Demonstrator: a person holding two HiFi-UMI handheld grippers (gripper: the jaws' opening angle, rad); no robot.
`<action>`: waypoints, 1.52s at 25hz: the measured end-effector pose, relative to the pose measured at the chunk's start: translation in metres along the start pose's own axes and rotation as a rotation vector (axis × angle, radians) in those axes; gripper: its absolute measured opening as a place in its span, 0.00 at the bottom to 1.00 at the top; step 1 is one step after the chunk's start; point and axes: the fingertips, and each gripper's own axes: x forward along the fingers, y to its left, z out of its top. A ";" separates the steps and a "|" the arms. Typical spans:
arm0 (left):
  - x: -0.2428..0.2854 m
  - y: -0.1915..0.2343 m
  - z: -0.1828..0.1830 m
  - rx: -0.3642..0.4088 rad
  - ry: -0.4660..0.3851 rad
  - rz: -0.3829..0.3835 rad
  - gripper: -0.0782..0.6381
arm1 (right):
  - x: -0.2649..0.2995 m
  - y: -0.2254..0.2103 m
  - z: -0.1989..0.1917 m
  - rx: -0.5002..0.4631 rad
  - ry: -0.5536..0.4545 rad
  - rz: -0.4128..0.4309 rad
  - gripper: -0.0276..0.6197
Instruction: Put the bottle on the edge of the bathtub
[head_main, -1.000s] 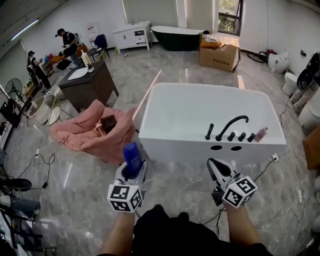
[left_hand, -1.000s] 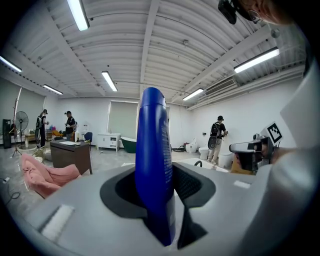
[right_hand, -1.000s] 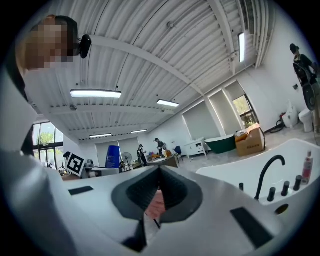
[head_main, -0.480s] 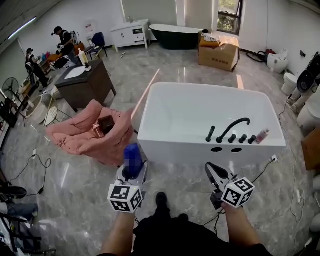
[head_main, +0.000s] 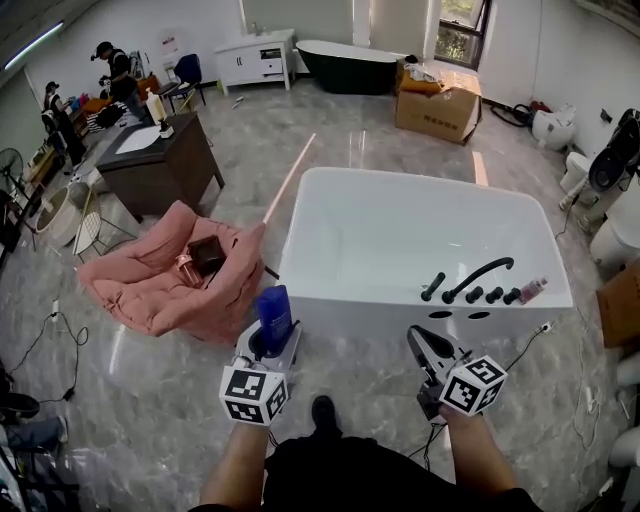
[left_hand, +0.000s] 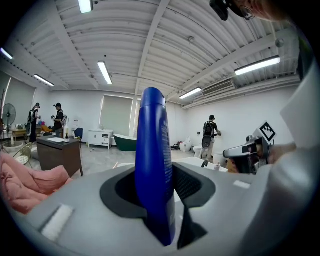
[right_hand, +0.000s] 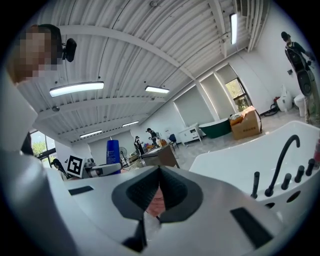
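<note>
Clamping a tall blue plastic bottle (head_main: 273, 307) upright between its two jaws, the left gripper (head_main: 269, 343) is held out above the grey marble-patterned floor (head_main: 180, 390), in front of the near-left corner of the white freestanding bathtub (head_main: 350, 308). The bottle's lower part sits between the dark pads and its rounded top rises above them. It is carried short of the tub's near wall and is not on the rim. The right gripper (head_main: 424, 347) is held to the right of it, also on the near side of the tub, with its jaws pressed together and nothing between them.

On the near-right stretch of the tub's rim stands a black curved faucet (head_main: 478, 272) beside a row of black knobs. A small pink bottle (head_main: 532, 290) lies just right of them on the same rim.

Left of the tub, a pink padded cushion (head_main: 140, 290) lies on the floor with a dark brown box (head_main: 208, 252) resting on it. Farther left stands a dark wooden cabinet (head_main: 165, 170). Along the far wall are a white vanity cabinet (head_main: 258, 58), a dark green bathtub (head_main: 355, 68) and a brown cardboard box (head_main: 437, 110). Two people (head_main: 108, 62) stand at the far left.
</note>
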 end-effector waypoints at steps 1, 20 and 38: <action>0.006 0.006 0.002 0.014 -0.005 -0.014 0.35 | 0.011 0.000 0.001 -0.002 0.005 -0.003 0.06; 0.069 0.078 0.014 -0.008 -0.006 -0.112 0.35 | 0.083 -0.017 0.015 0.005 0.040 -0.112 0.06; 0.202 0.068 0.031 -0.020 0.090 -0.081 0.35 | 0.169 -0.139 0.054 0.098 0.068 0.012 0.06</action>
